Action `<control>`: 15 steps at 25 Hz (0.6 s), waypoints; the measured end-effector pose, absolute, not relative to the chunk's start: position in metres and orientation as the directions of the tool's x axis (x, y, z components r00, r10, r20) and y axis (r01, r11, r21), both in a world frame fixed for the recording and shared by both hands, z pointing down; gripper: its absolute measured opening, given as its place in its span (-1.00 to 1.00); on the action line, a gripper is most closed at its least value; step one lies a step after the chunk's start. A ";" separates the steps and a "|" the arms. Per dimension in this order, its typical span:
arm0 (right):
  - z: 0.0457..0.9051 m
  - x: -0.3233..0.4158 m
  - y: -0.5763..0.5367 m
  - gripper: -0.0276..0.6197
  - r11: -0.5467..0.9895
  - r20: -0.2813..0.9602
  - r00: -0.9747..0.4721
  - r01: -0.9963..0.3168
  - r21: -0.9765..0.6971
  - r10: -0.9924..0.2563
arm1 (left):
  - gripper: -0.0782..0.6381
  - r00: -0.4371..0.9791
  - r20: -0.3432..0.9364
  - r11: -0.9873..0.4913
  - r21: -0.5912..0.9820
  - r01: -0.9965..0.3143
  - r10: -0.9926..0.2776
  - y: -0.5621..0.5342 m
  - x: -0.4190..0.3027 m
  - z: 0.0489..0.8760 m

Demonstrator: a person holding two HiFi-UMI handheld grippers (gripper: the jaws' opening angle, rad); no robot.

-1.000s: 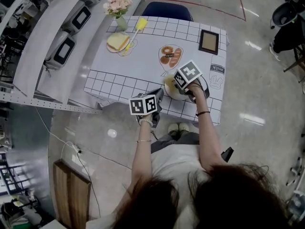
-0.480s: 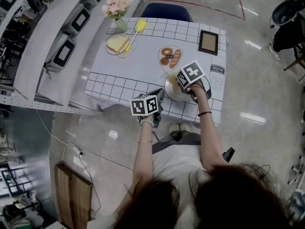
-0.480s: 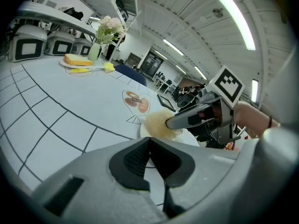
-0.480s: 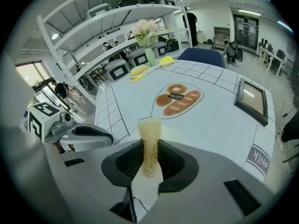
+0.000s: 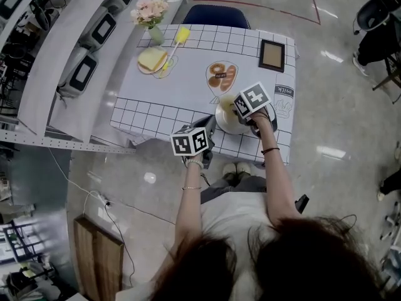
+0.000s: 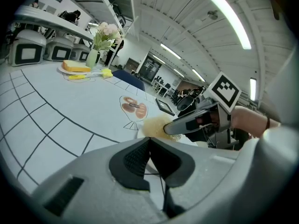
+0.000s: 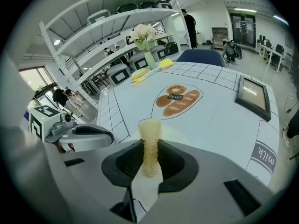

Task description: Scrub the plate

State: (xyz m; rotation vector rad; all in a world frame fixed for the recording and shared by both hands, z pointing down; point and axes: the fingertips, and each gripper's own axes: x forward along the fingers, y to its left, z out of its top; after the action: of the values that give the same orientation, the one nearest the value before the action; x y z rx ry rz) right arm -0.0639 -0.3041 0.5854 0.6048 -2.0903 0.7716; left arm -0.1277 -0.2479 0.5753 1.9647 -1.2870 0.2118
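Note:
A white plate [image 5: 223, 124] lies near the table's front edge. My left gripper [image 5: 210, 123] reaches it from the near left, and in the left gripper view its jaws [image 6: 148, 146] are shut on the plate's near rim [image 6: 141, 133]. My right gripper [image 5: 234, 109] is shut on a yellowish scrub sponge [image 7: 150, 141], which stands upright between the pads with its tip down on the plate [image 7: 180, 135]. The left gripper view shows the sponge [image 6: 154, 125] pressed on the plate under the right gripper [image 6: 187, 123].
The white grid-pattern tablecloth [image 5: 188, 86] has a printed bread picture [image 5: 222, 77]. At the far left are a sandwich on a plate [image 5: 152, 59], a yellow brush [image 5: 179, 39] and a flower vase [image 5: 151, 12]. A picture frame [image 5: 272, 55] lies far right; a blue chair [image 5: 216, 14] stands behind.
My right gripper has shifted slightly to the right over the plate with the sponge in it. The left gripper has stayed at the plate's near rim.

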 end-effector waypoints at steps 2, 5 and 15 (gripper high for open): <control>0.584 -0.065 -0.303 -0.67 0.699 0.806 -0.574 -0.634 -0.329 -0.142 | -0.75 0.471 0.504 -0.199 0.500 -0.843 -0.724 -0.249 -0.129 0.572; 0.581 -0.062 -0.300 -0.67 0.717 0.791 -0.599 -0.605 -0.348 -0.121 | -0.75 0.463 0.490 -0.204 0.492 -0.846 -0.739 -0.248 -0.129 0.568; 0.560 -0.070 -0.270 -0.67 0.822 0.587 -0.799 -0.417 -0.387 -0.130 | -0.75 0.444 0.420 -0.239 0.456 -0.857 -0.791 -0.249 -0.129 0.552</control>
State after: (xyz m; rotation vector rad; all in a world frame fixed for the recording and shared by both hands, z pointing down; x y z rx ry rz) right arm -0.0705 -0.2704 0.5595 0.4020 -2.4486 0.6919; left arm -0.1294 -0.2488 0.5525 2.0606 -1.3764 0.1335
